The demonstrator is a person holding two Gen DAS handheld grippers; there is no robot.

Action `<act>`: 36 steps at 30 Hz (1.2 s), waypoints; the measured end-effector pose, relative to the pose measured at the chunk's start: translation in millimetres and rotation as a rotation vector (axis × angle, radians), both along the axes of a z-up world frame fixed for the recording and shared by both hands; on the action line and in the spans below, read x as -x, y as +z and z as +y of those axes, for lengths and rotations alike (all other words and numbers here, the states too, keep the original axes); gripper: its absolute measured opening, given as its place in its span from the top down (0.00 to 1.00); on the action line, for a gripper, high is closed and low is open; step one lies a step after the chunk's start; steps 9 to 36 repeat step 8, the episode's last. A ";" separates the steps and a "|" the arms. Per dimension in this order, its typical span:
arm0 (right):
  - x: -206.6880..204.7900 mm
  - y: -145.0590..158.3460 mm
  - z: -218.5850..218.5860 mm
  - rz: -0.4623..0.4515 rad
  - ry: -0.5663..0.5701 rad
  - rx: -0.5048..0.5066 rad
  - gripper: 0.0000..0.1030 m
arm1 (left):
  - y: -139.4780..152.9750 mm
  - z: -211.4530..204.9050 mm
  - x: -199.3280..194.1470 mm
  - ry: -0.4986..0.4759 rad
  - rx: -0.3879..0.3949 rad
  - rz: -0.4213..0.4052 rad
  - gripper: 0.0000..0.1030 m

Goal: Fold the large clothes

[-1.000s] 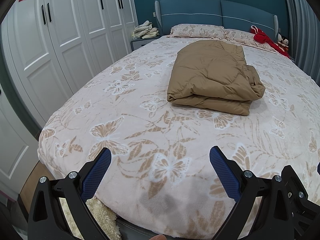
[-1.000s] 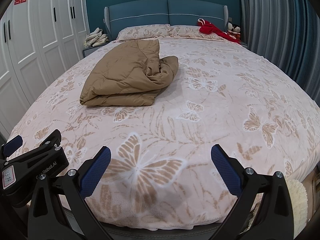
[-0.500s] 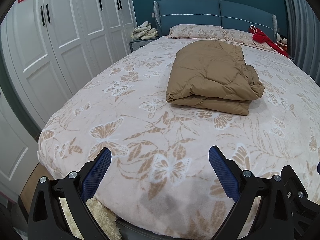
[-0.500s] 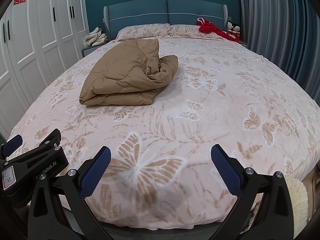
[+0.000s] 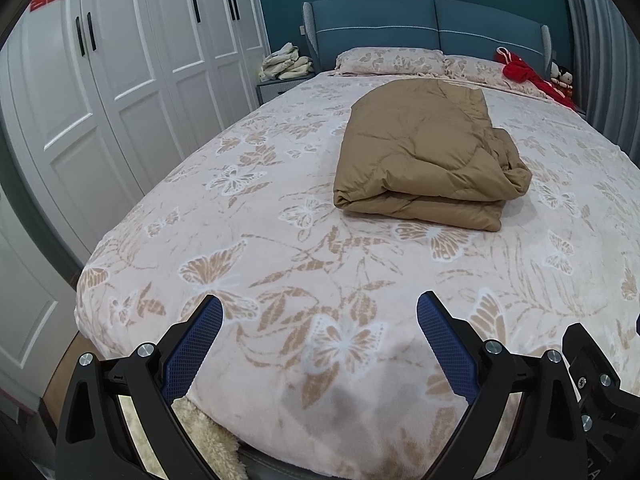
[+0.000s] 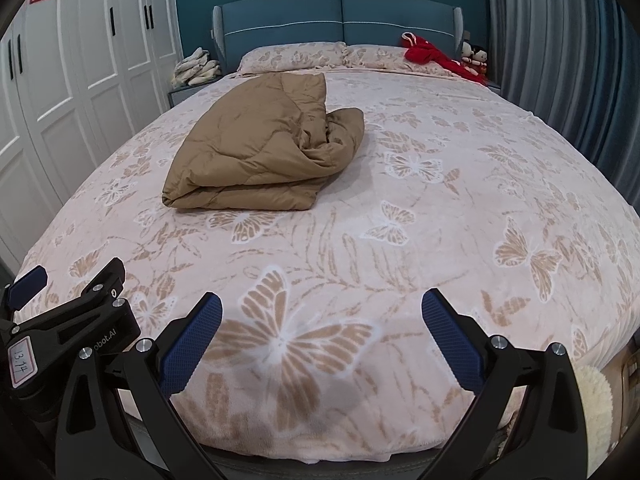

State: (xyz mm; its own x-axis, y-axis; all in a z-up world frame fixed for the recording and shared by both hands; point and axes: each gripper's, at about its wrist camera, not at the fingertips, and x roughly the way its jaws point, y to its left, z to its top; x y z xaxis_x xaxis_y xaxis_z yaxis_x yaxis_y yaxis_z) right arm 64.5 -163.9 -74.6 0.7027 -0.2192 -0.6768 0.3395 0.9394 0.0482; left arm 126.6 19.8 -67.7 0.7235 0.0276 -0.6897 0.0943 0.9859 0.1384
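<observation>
Both units hover at the foot edge of the bed (image 6: 440,208). The left hand-held gripper (image 5: 320,320) is released, jaws spread wide with nothing between them; the right hand-held gripper (image 6: 322,318) is likewise released and empty. The left unit is also visible at the lower left of the right wrist view.

The bed surface between the foot edge and the task item carries only the butterfly-print cover, so nothing obstructs a forward reach.

The task item, a tan quilted garment (image 5: 428,160), lies near the middle of the bed, somewhat toward the left edge, well apart from both grippers. It is already doubled over, with a rounded fold edge facing the foot. Its right side is bunched into loose rolls (image 6: 336,136).

Handling judgement: padded, soft, bulky, probably light for its volume. The smooth shell is likely slippery, so a thin pinch may slide off. Take hold at the near fold corners, or at the loose bunched edge, gripping through several layers.

Beyond it, at the head edge, lie two pillows (image 5: 392,62) and a red cloth (image 6: 430,54) with small dolls at the far right corner. A nightstand with stacked cloths (image 5: 286,66) stands beside the left head corner. None stands in the way.
</observation>
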 end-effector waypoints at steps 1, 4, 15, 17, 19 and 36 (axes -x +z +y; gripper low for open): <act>-2.7 1.1 0.1 0.003 0.000 0.000 0.05 | 0.5 0.4 -2.5 0.001 -0.001 0.005 0.07; -9.0 1.7 2.2 0.021 0.009 0.000 0.05 | -1.2 3.2 -9.8 0.012 0.007 0.028 0.07; -16.9 5.4 3.9 0.053 0.029 0.023 0.05 | -2.9 3.4 -15.8 -0.003 0.010 0.051 0.07; -16.9 5.4 3.9 0.053 0.029 0.023 0.05 | -2.9 3.4 -15.8 -0.003 0.010 0.051 0.07; -16.9 5.4 3.9 0.053 0.029 0.023 0.05 | -2.9 3.4 -15.8 -0.003 0.010 0.051 0.07; -16.9 5.4 3.9 0.053 0.029 0.023 0.05 | -2.9 3.4 -15.8 -0.003 0.010 0.051 0.07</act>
